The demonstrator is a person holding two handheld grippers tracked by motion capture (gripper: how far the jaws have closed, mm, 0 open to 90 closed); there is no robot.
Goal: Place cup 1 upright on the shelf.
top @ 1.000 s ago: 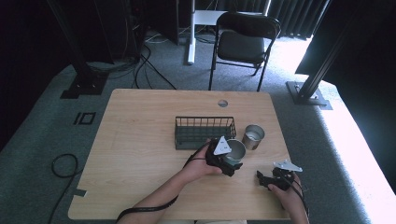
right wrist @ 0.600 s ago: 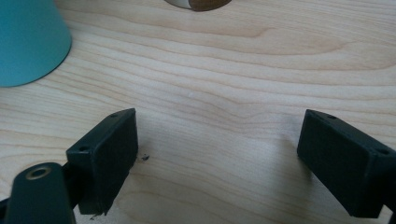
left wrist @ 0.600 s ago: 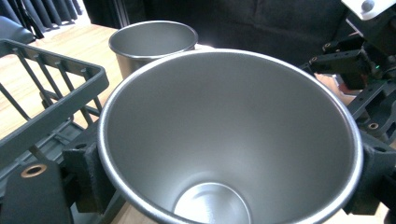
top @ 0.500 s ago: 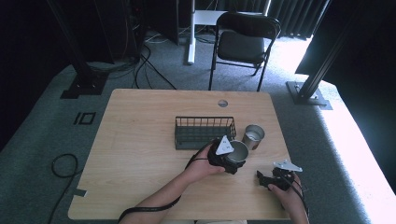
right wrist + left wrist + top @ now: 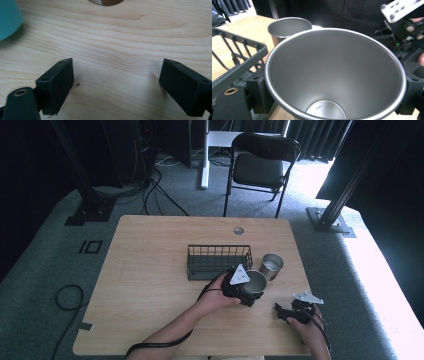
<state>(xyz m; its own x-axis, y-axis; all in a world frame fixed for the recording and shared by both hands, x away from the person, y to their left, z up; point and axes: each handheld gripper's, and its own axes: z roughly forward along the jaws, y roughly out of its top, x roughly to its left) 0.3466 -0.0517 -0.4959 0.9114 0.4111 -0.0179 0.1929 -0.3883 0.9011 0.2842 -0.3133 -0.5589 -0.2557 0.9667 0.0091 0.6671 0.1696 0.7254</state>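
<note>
**Left gripper has the steel cup, right gripper idle**

Left gripper is clamped on a metal cup, one jaw on each side of the wall just below the rim. In the left gripper view the cup sits mouth toward the camera, empty, bare bottom visible. Tilted or upright, can't say for sure from this angle; from the high view it looks roughly upright, near the table's right-centre, just in front of the wire basket.

Second metal cup stands just far-right of the held one, beside the basket's right end. Close to each other, but I can't tell if they touch. The left gripper view has it behind the held cup's rim, with the basket to the left.

Right gripper rests near the table's right front corner, jaws spread wide, nothing between them. Its own view shows bare wood between the jaws.

Handling, my read:
- Thin-wall steel, light, rigid. Won't crush under the jaws and won't break if dropped, just noisy.
- Smooth tapered wall, so slippery. It narrows toward the base and a hold low on the taper could creep.
- Best hold is where it is now, high on the wall under the rolled rim, which acts as a stop.
- If nesting into the other cup, keep axes aligned; tapered cups can jam.
</note>
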